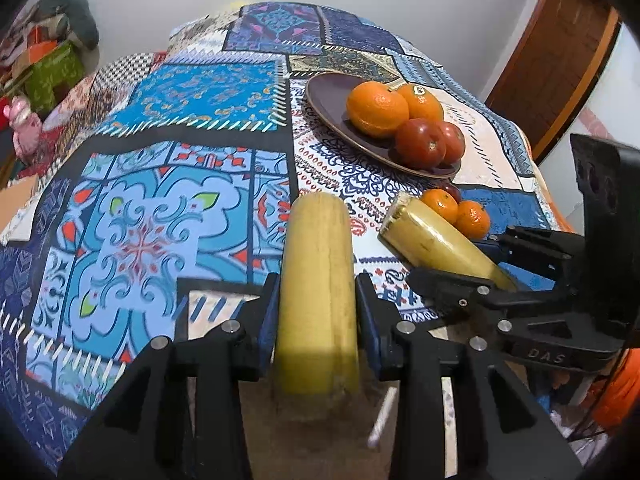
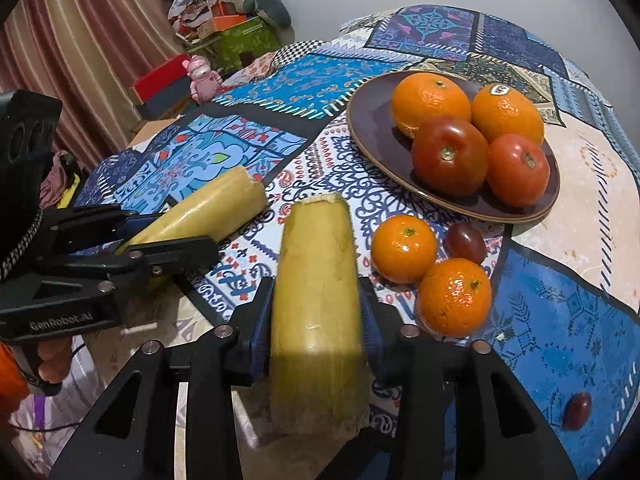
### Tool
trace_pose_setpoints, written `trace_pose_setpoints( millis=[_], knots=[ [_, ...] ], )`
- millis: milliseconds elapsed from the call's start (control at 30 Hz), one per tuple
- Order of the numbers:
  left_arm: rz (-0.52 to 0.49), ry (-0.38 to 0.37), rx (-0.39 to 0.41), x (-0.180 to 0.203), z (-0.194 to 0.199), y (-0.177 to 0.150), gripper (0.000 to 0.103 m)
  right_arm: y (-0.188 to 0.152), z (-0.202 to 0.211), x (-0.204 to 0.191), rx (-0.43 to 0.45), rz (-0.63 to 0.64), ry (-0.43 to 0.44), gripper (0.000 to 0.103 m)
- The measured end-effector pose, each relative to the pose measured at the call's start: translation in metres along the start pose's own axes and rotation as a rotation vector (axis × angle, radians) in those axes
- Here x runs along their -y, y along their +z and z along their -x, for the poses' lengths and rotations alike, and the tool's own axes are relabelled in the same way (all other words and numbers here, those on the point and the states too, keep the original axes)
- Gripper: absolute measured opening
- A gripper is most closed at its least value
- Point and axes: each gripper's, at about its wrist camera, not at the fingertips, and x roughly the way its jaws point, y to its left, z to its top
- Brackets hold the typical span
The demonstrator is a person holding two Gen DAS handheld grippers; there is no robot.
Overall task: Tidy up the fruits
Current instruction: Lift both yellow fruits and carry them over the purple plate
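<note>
Left wrist view: left gripper (image 1: 317,300), both fingers pressed against a yellow-green cut stalk piece (image 1: 318,280), possibly sugarcane, which points forward along the tool and is carried above the patterned tablecloth (image 1: 160,208). To its right, right gripper (image 1: 460,280) clamped on a second stalk piece (image 1: 424,236), frayed cut end up and forward

Right wrist view: right gripper (image 2: 316,312) closed on its stalk piece (image 2: 318,280); left gripper (image 2: 160,240) to its left, holding the other piece (image 2: 208,208) at a slant

Ahead and right of both tools: dark plate (image 2: 372,136), holding two oranges (image 2: 430,100) at the back and two tomatoes (image 2: 450,156) in front, packed to one side; the plate's left half bare, judged the space left for more fruit

Just right of the right gripper, loose on the cloth: two mandarins (image 2: 404,248) touching, with a small dark red fruit (image 2: 466,242), perhaps a plum or grape, behind them; another such fruit (image 2: 578,410) apart, near right

Grip note: each piece is held mid-length, so that it stays level in carriage

Status, judged: stalk pieces in transit, loose fruit not yet sorted
</note>
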Motion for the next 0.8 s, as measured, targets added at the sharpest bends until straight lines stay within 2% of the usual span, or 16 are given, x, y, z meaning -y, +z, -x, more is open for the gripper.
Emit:
trace_pose_setpoints(
  millis=[67, 433, 800],
  knots=[
    [-0.009, 0.019, 0.021, 0.002, 0.000, -0.002, 0.035, -0.001, 0.002, -0.003, 0.010, 0.009, -0.009, 0.036],
    [0.032, 0.011, 0.042, -0.004, 0.011, 0.002, 0.035, 0.005, 0.026, -0.005, 0.086, 0.007, 0.010, 0.036],
    [0.029, -0.007, 0.124, 0.004, 0.028, 0.040, 0.035, 0.034, 0.058, 0.014, 0.189, -0.006, -0.041, 0.036]
  ],
)
